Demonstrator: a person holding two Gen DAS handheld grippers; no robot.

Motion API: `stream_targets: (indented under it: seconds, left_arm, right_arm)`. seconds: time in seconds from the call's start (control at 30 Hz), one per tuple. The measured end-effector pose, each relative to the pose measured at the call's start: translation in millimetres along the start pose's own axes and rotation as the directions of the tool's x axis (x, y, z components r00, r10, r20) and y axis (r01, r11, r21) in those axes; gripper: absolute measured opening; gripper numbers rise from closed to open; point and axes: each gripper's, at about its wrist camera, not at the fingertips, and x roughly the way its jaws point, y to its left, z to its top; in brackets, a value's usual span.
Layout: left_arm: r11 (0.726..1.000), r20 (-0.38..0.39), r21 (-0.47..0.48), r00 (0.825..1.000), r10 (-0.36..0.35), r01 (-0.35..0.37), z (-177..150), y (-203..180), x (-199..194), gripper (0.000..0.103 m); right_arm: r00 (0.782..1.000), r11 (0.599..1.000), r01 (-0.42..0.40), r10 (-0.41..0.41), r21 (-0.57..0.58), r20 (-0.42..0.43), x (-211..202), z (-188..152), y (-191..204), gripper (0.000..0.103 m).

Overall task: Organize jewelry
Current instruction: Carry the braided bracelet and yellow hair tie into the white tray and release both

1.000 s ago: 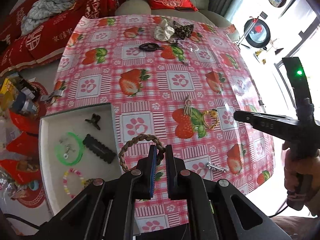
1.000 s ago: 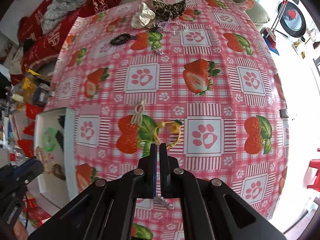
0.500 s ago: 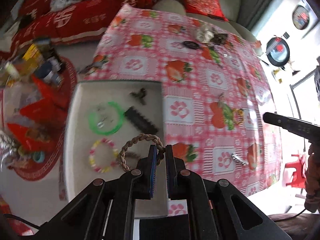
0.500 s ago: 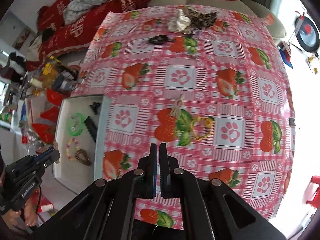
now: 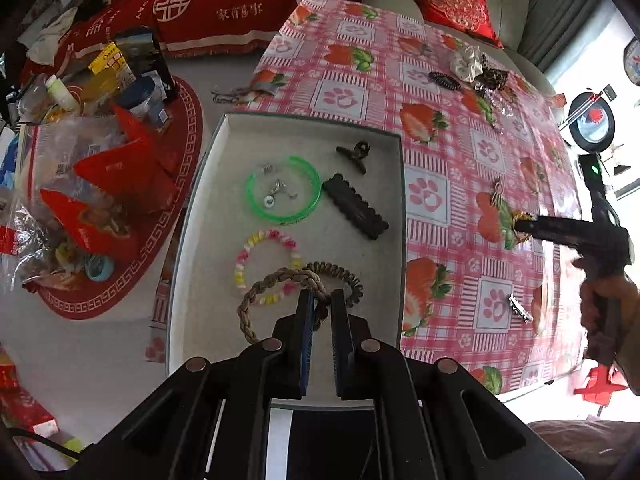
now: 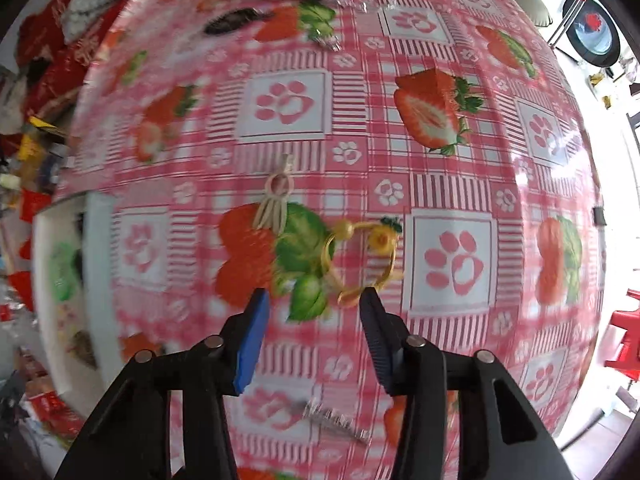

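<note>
My left gripper (image 5: pixel 320 300) is shut on a braided brown band (image 5: pixel 276 284), which hangs over the near part of the white tray (image 5: pixel 208 280). In the tray lie a green bangle (image 5: pixel 284 192), a black hair clip (image 5: pixel 354 206), a small claw clip (image 5: pixel 354 154), a pastel bead bracelet (image 5: pixel 266 268) and a dark coil tie (image 5: pixel 340 274). My right gripper (image 6: pixel 314 298) points down at the tablecloth with its jaws opening and nothing between them. A yellow hair tie (image 6: pixel 360 264) lies just ahead of its right fingertip. In the left wrist view the right gripper (image 5: pixel 522 226) hovers at that tie.
A cream ornament (image 6: pixel 276 200) lies beside the yellow tie and a silver clip (image 6: pixel 336 420) nearer me. Scrunchies (image 5: pixel 466 64) and a black hair tie (image 5: pixel 444 80) sit at the table's far end. Packets and bottles (image 5: pixel 100 140) crowd the surface left of the tray.
My left gripper carried the braided band leftward from above the tablecloth to above the tray. My right gripper sank toward the yellow hair tie and its jaws went from shut to apart.
</note>
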Motion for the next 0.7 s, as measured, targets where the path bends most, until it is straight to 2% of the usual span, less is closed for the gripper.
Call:
stream_targets:
  seconds: [0.13,0.2,0.23,0.27,0.33,0.5,0.7]
  left_arm:
    - [1.000,-0.004,0.017,1.000,0.012,-0.012,2,-6,4,0.015]
    - [1.000,-0.004,0.019,1.000,0.008,-0.008,4,-8,4,0.015]
    - [1.000,-0.004,0.020,1.000,0.005,-0.005,5,-10,4,0.015]
    - [1.000,-0.005,0.022,1.000,0.002,-0.001,6,-12,6,0.015]
    - [1.000,-0.006,0.025,1.000,-0.004,0.004,8,-14,7,0.015]
    - [0.999,0.000,0.026,1.000,-0.029,0.029,14,-21,11,0.015]
    - [0.999,0.011,0.021,0.999,-0.043,0.043,19,-21,11,0.015]
  right_arm:
    - [0.999,1.000,0.029,-0.029,0.001,-0.015,25,14,3,0.049]
    - [0.996,0.995,0.088,-0.088,-0.040,0.007,29,17,9,0.042]
    - [0.996,0.994,0.093,-0.093,-0.054,0.012,29,18,12,0.033]
    - [0.996,0.994,0.085,-0.084,-0.072,0.008,28,18,15,0.003]
    - [0.996,0.991,0.091,-0.093,-0.102,-0.010,28,17,19,0.002]
    - [0.999,0.995,-0.034,0.033,-0.095,-0.006,4,7,18,0.002]
    - [0.988,0.985,-0.155,0.156,-0.081,0.012,-34,-1,24,0.002]
